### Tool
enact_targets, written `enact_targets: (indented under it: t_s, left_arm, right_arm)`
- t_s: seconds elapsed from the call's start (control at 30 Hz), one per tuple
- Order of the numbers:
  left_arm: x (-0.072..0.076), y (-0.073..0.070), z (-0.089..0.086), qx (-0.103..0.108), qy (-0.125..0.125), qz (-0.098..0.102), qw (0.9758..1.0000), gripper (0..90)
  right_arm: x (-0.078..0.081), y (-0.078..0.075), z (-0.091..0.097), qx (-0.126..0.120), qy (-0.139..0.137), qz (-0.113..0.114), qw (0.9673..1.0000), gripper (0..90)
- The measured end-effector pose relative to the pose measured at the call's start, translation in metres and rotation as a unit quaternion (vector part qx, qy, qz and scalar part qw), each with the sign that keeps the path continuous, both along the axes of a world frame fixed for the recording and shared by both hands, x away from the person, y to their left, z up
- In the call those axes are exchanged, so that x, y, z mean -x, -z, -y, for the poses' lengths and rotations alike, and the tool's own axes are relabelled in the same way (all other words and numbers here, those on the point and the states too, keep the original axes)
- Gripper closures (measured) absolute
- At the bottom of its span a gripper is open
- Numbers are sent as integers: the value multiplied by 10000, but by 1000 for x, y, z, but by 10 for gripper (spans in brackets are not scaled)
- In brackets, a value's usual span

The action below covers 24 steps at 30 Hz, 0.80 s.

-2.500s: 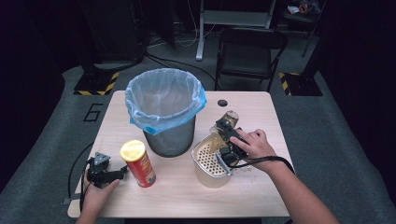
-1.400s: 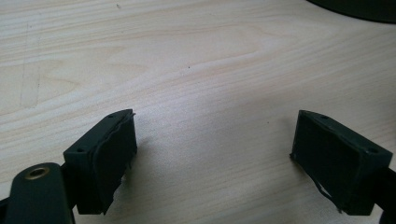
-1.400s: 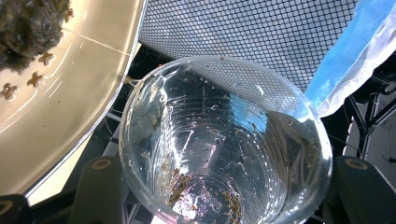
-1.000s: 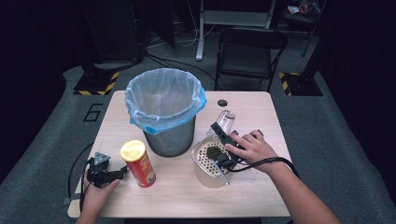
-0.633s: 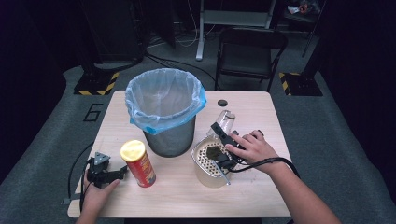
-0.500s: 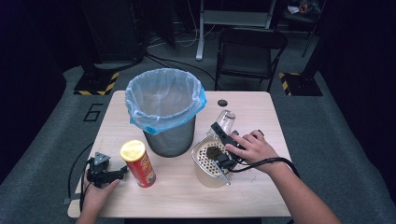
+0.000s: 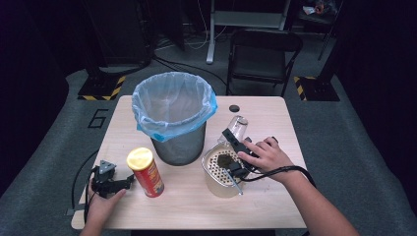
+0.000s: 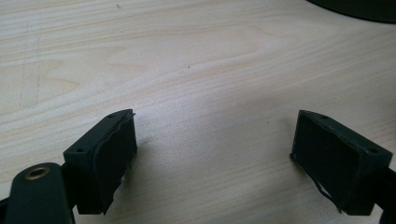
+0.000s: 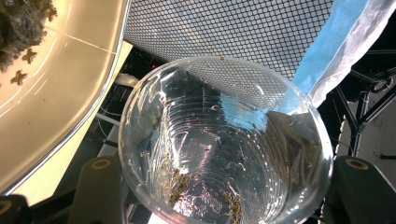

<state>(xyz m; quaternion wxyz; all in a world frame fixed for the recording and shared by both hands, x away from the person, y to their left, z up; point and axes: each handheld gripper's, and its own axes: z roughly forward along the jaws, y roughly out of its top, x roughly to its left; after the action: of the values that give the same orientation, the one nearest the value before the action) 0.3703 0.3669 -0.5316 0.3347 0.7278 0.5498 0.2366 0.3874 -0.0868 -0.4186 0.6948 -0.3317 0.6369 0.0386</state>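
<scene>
Right fingers (image 9: 224, 196) clenched on tilted plastic cup (image 7: 238, 129), left fingers (image 8: 224, 163) released on table (image 8: 187, 70): risk of leftover crumbs spilling beside strainer (image 7: 221, 173).

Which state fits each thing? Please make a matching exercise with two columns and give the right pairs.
Things:
1. cup
2. bin
3. can
4. strainer

States:
A. lined with a blue bag
B. upright, yellow lid on
C. held tipped in the right tongs
D. holds a dark clump

Pairs: 1-C, 2-A, 3-B, 4-D
</scene>
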Motion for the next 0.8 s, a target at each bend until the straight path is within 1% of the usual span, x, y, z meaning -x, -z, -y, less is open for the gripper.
enact_targets:
  t_s: [0.03, 0.07, 0.1, 0.13, 0.17, 0.2, 0.23, 0.27, 0.47, 0.63, 0.7, 0.73, 0.77, 0.8]
  left_arm:
    - [0, 0, 0, 0, -2, 0, 10000, 135]
    - [0, 0, 0, -1, -2, 0, 10000, 135]
    - [0, 0, 0, 1, -2, 1, 10000, 135]
    - [0, 0, 0, -2, -2, -1, 10000, 135]
    - [0, 0, 0, 0, 0, 2, 10000, 135]
    - [0, 0, 0, -2, -1, -1, 10000, 135]
    - [0, 0, 0, -2, -2, 0, 10000, 135]
    - [0, 0, 0, 3, -6, -1, 10000, 135]
    - [0, 0, 0, -1, -2, -1, 10000, 135]
    - [0, 0, 0, 1, -1, 1, 10000, 135]
    - [0, 0, 0, -2, -2, -1, 10000, 135]
    - [0, 0, 0, -1, -2, 0, 10000, 135]
    - [0, 0, 0, -4, 0, -2, 10000, 135]
    - [0, 0, 0, -4, 0, -1, 10000, 135]
  right_arm:
    - [0, 0, 0, 3, -10, 14, 10000, 379]
    - [1, 1, 1, -113, 17, -6, 9999, 379]
    - [1, -1, 0, 29, -44, 69, 10000, 379]
    - [1, -1, 0, 29, -44, 69, 10000, 379]
    - [1, 1, 1, -133, 7, 3, 9999, 379]
    - [2, 1, 1, -105, 18, -60, 9999, 379]
    - [1, -2, -1, 83, -61, 52, 9999, 379]
    - [2, -1, 0, 23, -30, 11, 10000, 379]
    - [2, -2, 0, 16, -63, 27, 10000, 379]
    - [3, -2, -1, -4, -72, 67, 10000, 378]
    - [4, -3, 0, -61, -83, 135, 9999, 378]
    - [4, -3, -1, -37, -91, 67, 9999, 378]
    - [6, -3, -1, -80, -106, 115, 9998, 377]
    - [6, -3, -1, -80, -106, 115, 9998, 377]
